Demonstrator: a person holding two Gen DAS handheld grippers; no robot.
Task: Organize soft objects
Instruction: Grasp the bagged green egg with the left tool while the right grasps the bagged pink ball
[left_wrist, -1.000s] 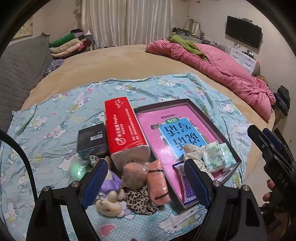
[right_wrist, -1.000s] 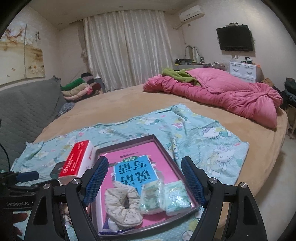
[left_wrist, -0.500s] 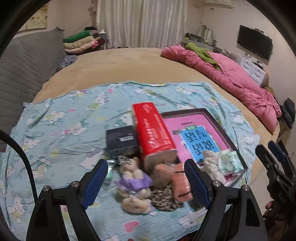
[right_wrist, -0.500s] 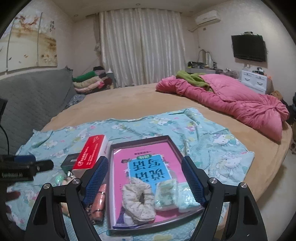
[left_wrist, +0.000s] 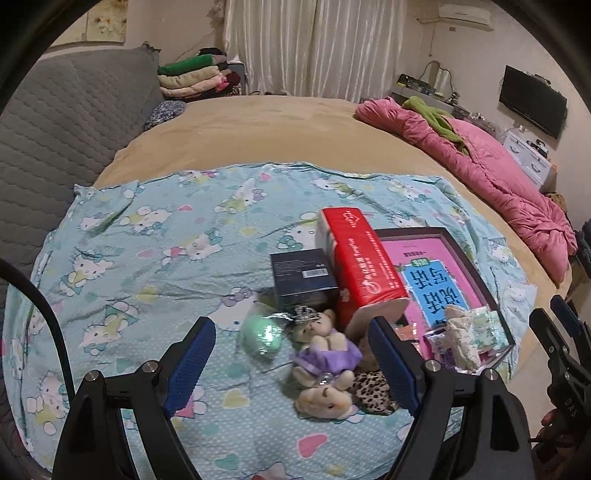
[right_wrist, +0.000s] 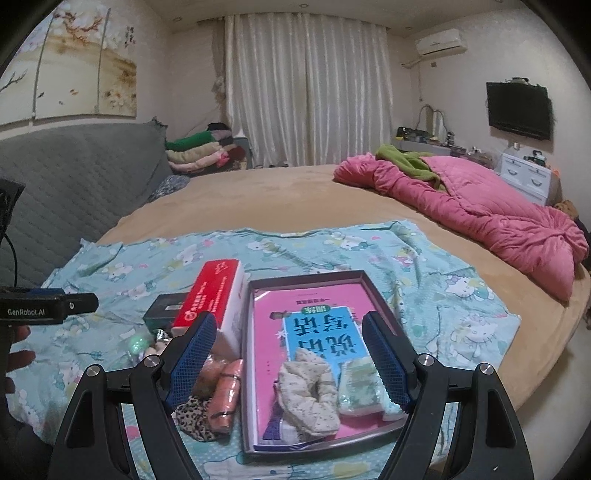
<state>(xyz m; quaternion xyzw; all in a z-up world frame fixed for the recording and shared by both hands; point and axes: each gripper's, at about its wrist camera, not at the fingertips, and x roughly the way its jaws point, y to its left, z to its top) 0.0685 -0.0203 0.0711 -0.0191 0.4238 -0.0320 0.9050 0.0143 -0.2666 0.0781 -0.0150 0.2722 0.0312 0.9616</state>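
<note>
A small plush bear in a purple dress (left_wrist: 325, 350) lies on the patterned sheet, framed by my open left gripper (left_wrist: 291, 365), which hangs above it with nothing held. Beside the bear lie a green ball (left_wrist: 263, 334) and a leopard-print scrunchie (left_wrist: 373, 393) (right_wrist: 195, 419). A rolled orange cloth (right_wrist: 225, 397) rests left of the dark tray (right_wrist: 246, 369). In the tray sit a pale dotted scrunchie (right_wrist: 308, 393) and green tissue packs (right_wrist: 360, 387) on a pink book (right_wrist: 269, 332). My right gripper (right_wrist: 286, 360) stands open over the tray, empty.
A red tissue box (left_wrist: 360, 273) and a dark box (left_wrist: 303, 280) stand behind the soft things. A pink quilt (right_wrist: 476, 218) lies at the bed's far right. A grey padded headboard (left_wrist: 66, 110) rises at left. The bed's edge drops off at right.
Both grippers have slid left across the bed and rolled slightly. The bear and green ball now sit between the left fingers; the tray has shifted right in both views. Both jaws kept their width.
</note>
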